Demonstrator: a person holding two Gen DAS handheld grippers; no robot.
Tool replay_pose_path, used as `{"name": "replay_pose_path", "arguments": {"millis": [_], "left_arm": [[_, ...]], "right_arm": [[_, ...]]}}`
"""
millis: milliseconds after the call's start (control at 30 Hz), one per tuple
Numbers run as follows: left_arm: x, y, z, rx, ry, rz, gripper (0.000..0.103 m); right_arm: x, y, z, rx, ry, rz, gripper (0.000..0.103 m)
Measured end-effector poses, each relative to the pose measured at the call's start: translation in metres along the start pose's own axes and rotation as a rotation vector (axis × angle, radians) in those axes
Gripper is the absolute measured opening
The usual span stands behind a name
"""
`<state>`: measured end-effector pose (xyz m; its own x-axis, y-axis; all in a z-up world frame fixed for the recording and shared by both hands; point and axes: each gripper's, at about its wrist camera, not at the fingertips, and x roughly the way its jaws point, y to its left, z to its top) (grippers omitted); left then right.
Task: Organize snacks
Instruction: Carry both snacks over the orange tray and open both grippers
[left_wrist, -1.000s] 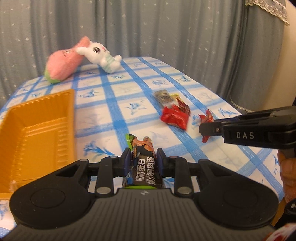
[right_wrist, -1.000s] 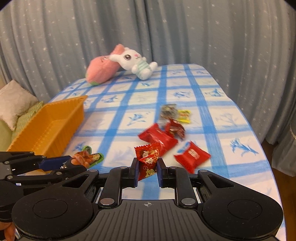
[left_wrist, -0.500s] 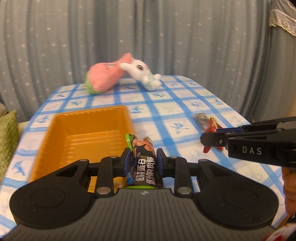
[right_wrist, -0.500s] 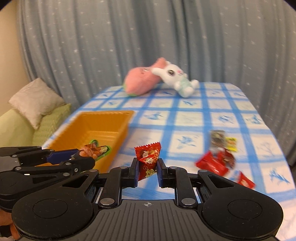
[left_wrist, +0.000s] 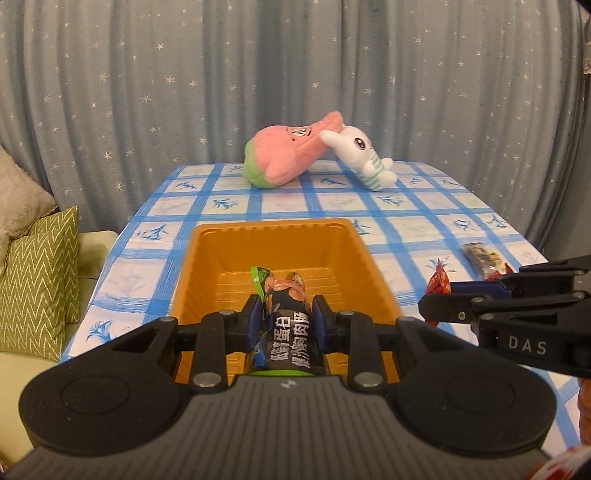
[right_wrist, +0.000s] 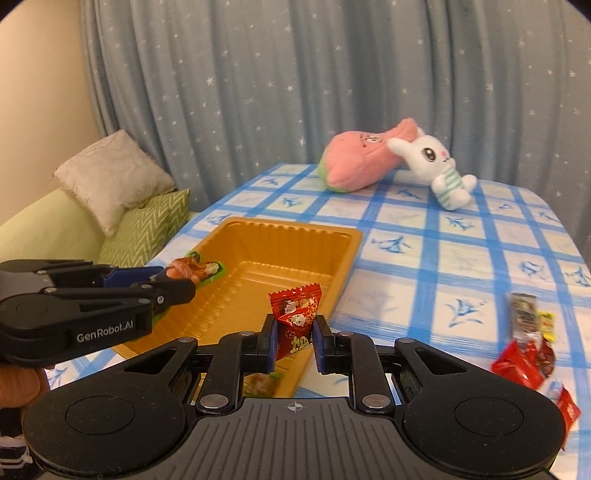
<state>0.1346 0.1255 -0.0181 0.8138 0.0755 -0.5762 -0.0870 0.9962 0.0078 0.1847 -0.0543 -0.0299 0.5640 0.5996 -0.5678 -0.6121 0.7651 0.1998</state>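
Sausage snack (left_wrist: 283, 325) sits clamped in my left gripper (left_wrist: 284, 317) above the orange tray (left_wrist: 373, 273); my right gripper (right_wrist: 294, 338) pinches a red candy packet (right_wrist: 295, 314), seemingly over the tray's near edge.

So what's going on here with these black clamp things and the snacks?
A person is tidying snacks into an orange tray using a handheld gripper in each hand. The left gripper holds a dark snack pack over the tray; the right gripper holds a red candy at the tray's near edge. Neither has been dropped yet. More snacks lie on the checked tablecloth, with two plush toys at the far end.
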Motion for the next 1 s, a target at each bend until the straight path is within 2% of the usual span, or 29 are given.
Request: {"name": "replay_pose_path", "arguments": {"millis": [467,767,1000], "left_arm": [[0.021,0.024,-0.005,-0.017,0.025,-0.012,0.026],[0.038,0.026,-0.005,-0.025,0.054,-0.034,0.026],[0.033,0.035,-0.007,-0.05,0.053,-0.009,0.03]], "right_arm": [[0.029,0.012,0.0,-0.018,0.047,0.014,0.02],[0.037,0.012,0.0,-0.022,0.062,0.015,0.02],[0.038,0.012,0.001,-0.017,0.066,0.024,0.02]]}}
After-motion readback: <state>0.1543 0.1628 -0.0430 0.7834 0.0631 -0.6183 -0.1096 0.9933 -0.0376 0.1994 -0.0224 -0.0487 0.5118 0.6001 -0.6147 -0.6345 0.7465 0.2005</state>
